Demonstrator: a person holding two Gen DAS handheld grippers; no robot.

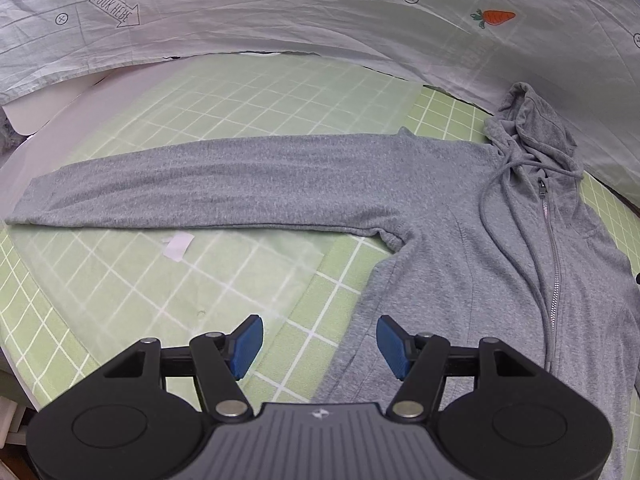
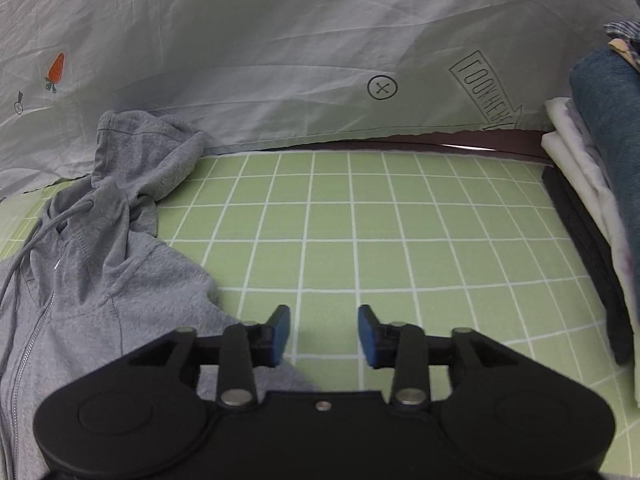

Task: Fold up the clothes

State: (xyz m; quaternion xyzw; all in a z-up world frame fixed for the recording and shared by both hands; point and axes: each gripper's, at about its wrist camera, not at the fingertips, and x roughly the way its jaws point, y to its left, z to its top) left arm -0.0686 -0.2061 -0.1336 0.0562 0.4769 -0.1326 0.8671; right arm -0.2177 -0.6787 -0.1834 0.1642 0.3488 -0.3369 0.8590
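A grey zip-up hoodie [image 1: 480,264] lies face up on the green checked sheet [image 1: 120,280]. One sleeve [image 1: 200,184] stretches flat to the left, and the hood [image 1: 532,128] is bunched at the far end. My left gripper [image 1: 320,345] hovers open over the hoodie's side edge, its blue pads [image 1: 248,344] wide apart and holding nothing. In the right wrist view the hoodie [image 2: 100,280] fills the left side, with its hood [image 2: 152,148] crumpled at the back. My right gripper [image 2: 324,334] stands open just right of the hoodie's edge, over the bare green sheet [image 2: 400,220].
A pale printed cloth [image 1: 320,8] with a carrot and arrow print hangs along the back. A stack of folded clothes [image 2: 600,152] stands at the right edge. A clear plastic sheet [image 1: 224,112] and a small white tag [image 1: 178,246] lie under and beside the sleeve.
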